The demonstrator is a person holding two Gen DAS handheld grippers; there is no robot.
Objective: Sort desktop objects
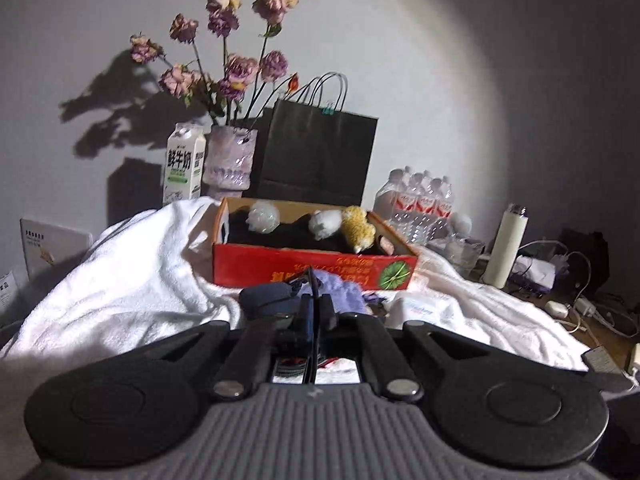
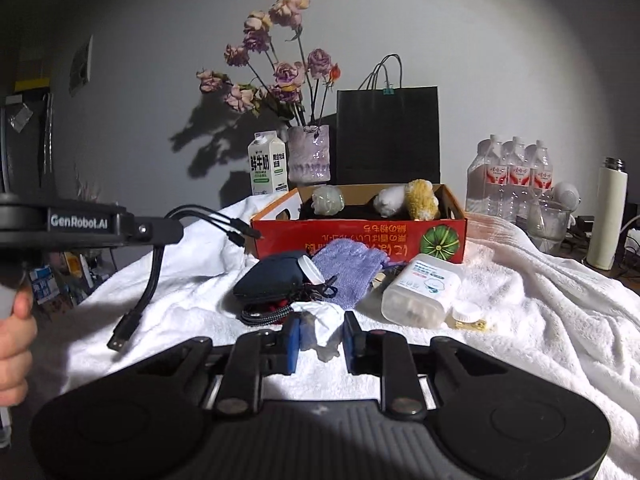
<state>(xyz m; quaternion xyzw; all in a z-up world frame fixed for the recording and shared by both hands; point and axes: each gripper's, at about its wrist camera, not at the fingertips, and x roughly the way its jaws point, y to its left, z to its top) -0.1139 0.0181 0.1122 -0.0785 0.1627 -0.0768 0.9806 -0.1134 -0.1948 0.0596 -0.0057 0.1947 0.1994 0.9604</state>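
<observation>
Our left tongs (image 2: pixel 176 231) were clamped tight on a black multi-plug cable (image 2: pixel 148 292) that dangled below them. Our right tongs (image 2: pixel 320 334) pinched crumpled white tissue (image 2: pixel 322 320). Just beyond lay a dark pouch (image 2: pixel 272 278), a purple cloth (image 2: pixel 348 272), then the red box (image 2: pixel 360 240).

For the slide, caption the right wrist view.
Right gripper clamps a crumpled white tissue while the left gripper lifts a black multi-plug cable before the red box.
</observation>
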